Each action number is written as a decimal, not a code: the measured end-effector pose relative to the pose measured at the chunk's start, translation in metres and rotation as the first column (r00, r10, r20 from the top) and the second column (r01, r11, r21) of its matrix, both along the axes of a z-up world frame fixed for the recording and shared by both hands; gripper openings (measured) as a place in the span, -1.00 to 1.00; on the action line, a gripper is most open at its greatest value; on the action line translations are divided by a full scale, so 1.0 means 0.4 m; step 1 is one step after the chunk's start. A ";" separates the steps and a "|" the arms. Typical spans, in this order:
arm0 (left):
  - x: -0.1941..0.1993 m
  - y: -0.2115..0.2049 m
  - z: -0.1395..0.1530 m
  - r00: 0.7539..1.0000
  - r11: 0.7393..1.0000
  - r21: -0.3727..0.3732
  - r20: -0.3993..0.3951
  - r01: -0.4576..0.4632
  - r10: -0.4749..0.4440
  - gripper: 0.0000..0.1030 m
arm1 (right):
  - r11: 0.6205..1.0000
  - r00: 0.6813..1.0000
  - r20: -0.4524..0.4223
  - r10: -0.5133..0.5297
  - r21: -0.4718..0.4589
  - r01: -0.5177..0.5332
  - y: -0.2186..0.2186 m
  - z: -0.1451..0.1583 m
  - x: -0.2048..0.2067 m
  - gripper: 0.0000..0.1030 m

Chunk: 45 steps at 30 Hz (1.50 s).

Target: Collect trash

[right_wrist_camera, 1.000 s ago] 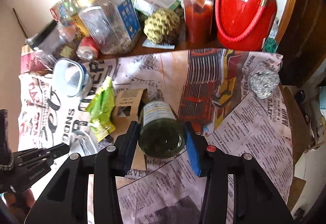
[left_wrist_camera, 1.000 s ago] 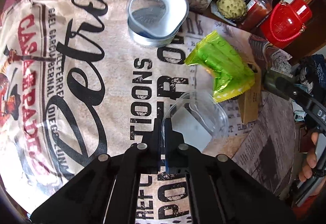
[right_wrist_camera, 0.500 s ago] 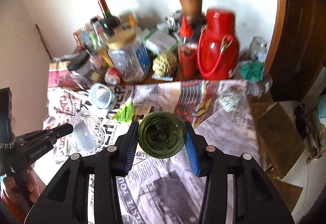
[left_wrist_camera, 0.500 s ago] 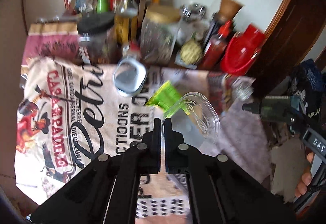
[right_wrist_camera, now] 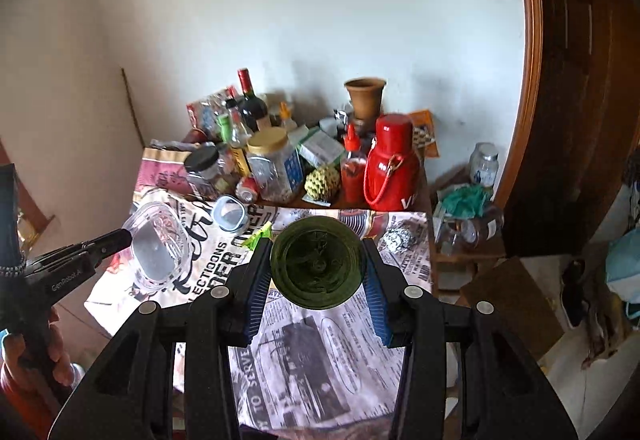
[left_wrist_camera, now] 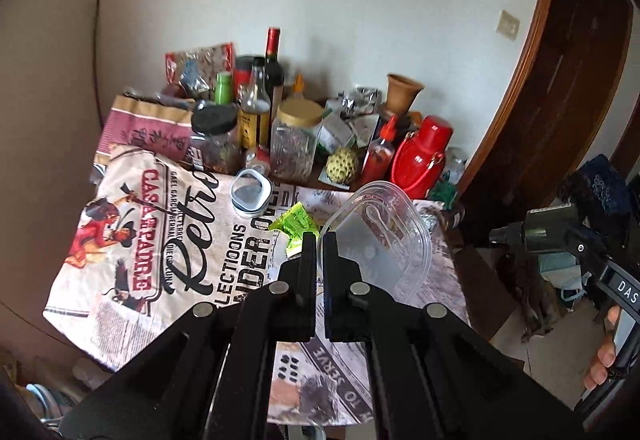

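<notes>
My left gripper is shut on the rim of a clear plastic container, which hangs in the air above the table. The right wrist view shows the same container at the left, on the left gripper. My right gripper is shut on a dark green glass bottle, whose base faces the camera. Both grippers are well above the cloth-covered table. On the cloth lie a green wrapper and a foil ball.
Jars, bottles, a red flask and a knobbly green fruit crowd the back of the table. A small lidded tub stands in front of them. A dark wooden door frame and a cardboard box are at the right.
Both grippers have risen and drawn back from the table, each still holding its item. The whole table and the wall behind it have come into view.
</notes>
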State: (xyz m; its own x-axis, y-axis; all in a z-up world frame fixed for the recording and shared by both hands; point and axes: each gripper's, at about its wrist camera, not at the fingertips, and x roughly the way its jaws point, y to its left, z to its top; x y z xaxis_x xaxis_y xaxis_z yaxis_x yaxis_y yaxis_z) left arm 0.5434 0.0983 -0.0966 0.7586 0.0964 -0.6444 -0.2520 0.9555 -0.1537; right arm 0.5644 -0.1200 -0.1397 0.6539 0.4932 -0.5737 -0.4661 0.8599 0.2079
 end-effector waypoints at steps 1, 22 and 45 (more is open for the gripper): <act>-0.020 -0.008 0.015 1.000 1.000 0.008 0.012 0.000 0.000 -0.98 | 1.000 1.000 0.007 0.000 0.005 0.000 -0.009 0.009 -0.012 -0.23; -0.460 0.020 0.087 0.982 0.986 0.064 0.105 0.154 -0.160 -0.98 | 0.991 0.991 0.052 -0.126 0.057 0.123 0.015 0.052 -0.438 -0.23; -0.689 0.055 -0.235 0.926 0.948 -0.028 -0.209 0.316 -0.315 -0.98 | 0.978 0.957 -0.202 -0.209 -0.057 0.201 0.108 -0.198 -0.731 -0.23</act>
State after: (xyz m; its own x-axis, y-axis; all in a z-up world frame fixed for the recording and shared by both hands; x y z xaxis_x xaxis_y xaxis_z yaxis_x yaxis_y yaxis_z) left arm 0.2680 0.1205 -0.1906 0.5992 -0.1212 -0.7913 0.0367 0.9916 -0.1241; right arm 0.2721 -0.0770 -0.2189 0.6048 0.3379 -0.7212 -0.2294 0.9411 0.2485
